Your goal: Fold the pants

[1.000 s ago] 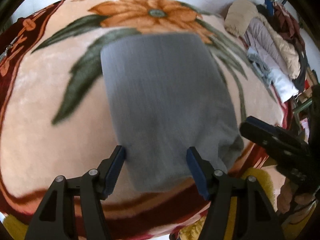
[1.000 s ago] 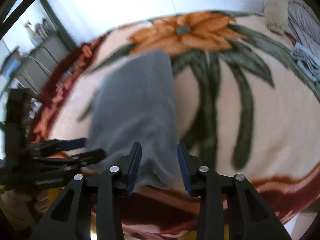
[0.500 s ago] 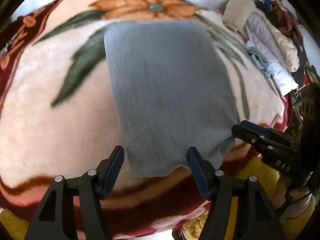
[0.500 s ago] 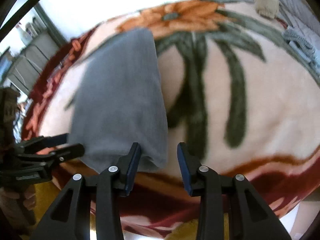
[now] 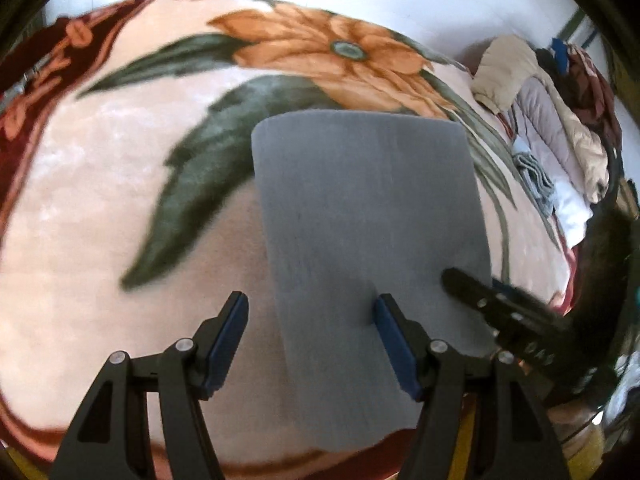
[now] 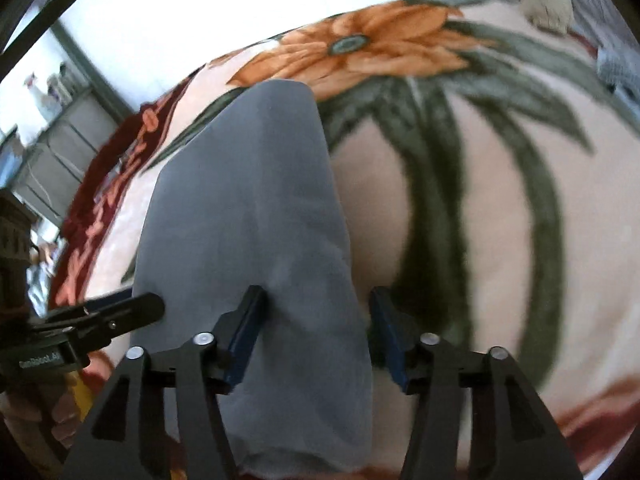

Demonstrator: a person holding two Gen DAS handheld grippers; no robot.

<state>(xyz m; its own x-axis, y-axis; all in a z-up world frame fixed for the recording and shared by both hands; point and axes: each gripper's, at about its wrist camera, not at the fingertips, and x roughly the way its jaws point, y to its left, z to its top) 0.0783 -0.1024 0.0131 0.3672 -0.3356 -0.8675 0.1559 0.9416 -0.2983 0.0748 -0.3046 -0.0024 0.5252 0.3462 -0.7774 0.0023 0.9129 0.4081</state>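
Left wrist | left gripper (image 5: 310, 336) apart over pants (image 5: 368, 216) | right gripper (image 6: 314, 330) apart, straddling pants edge

A floral blanket (image 5: 100, 184) (peach, orange flower, maroon border) covers the bed. Beyond it stands a bright white wall (image 6: 224, 8). Piled clothes (image 5: 556, 128) lie at its right edge; a grey cabinet (image 6: 60, 136) stands left.
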